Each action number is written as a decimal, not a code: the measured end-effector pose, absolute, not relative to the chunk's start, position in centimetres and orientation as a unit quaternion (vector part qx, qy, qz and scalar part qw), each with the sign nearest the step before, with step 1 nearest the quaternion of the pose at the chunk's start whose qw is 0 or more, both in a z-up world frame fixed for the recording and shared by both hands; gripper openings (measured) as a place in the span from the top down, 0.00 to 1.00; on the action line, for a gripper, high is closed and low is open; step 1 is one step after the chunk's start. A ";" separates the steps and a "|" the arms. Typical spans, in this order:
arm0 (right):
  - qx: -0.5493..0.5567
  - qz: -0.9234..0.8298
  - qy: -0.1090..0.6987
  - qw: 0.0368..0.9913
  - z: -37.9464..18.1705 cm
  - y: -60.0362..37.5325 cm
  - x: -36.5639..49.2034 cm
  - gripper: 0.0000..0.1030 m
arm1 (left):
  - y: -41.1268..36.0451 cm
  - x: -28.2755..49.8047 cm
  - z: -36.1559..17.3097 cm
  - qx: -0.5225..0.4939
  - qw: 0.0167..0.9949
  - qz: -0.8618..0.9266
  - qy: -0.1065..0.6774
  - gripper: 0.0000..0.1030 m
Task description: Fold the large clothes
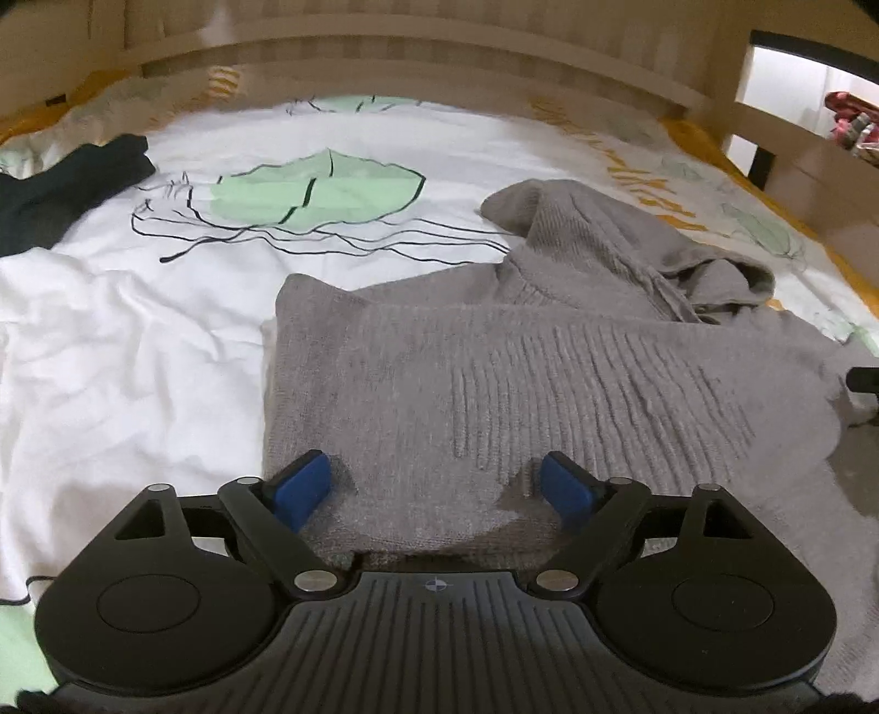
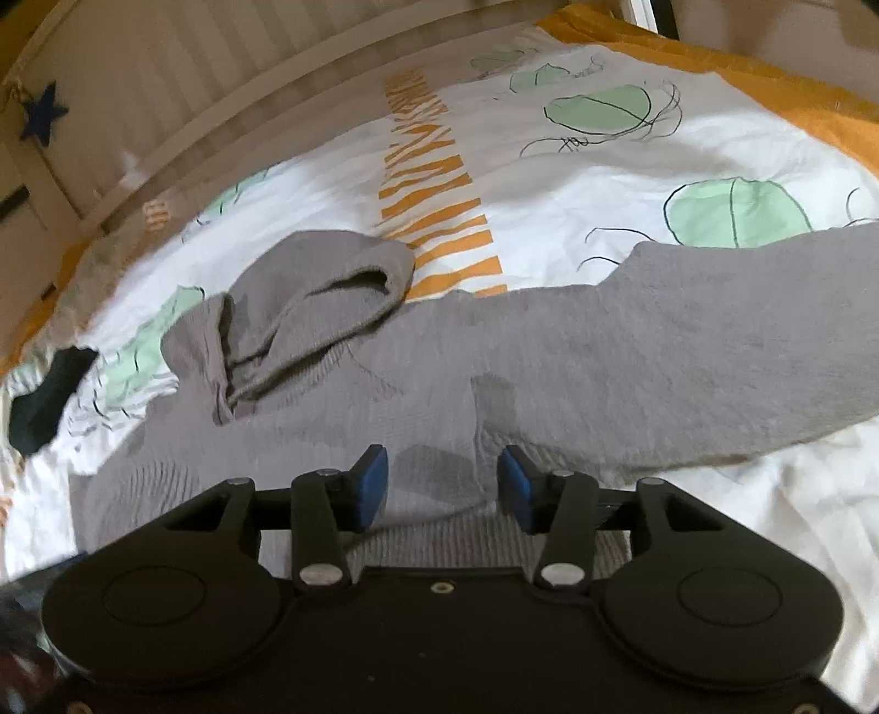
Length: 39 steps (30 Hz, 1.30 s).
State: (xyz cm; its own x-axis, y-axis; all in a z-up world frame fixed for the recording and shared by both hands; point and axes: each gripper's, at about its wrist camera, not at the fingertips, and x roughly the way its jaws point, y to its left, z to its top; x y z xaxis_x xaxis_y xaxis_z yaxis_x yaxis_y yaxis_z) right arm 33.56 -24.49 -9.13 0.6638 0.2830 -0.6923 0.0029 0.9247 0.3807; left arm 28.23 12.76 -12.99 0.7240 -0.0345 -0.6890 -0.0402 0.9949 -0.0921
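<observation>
Bare duvet (image 1: 110,340) left of the grey sweater (image 1: 494,373) lies unobstructed.

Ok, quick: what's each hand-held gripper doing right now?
Left hand-held gripper: open over the grey sweater.
Right hand-held gripper: open, holding nothing.

Both wrist views close, angled down; share grey sweater (image 1: 494,351) on bed.

My bed (image 1: 384,137) fills the frame, its white cover printed with green leaves; a pale slatted headboard (image 1: 439,49) crosses the top.
</observation>
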 end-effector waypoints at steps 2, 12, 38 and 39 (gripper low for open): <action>0.172 0.084 0.406 0.893 -9.3 -24.3 34.2 0.53 | 12.7 28.3 -12.9 -0.050 0.926 0.002 0.374 0.16; 0.076 0.046 0.408 0.909 -10.0 -23.0 34.4 0.84 | 12.5 28.2 -13.1 -0.043 0.928 0.005 0.370 0.14; 0.129 0.053 0.398 0.907 -9.9 -26.3 33.2 0.74 | 18.4 33.5 -10.7 -0.110 0.899 0.096 0.412 0.11; 0.138 0.056 0.397 0.906 -9.7 -26.6 33.1 0.69 | 17.9 32.9 -9.9 -0.119 0.903 0.086 0.403 0.11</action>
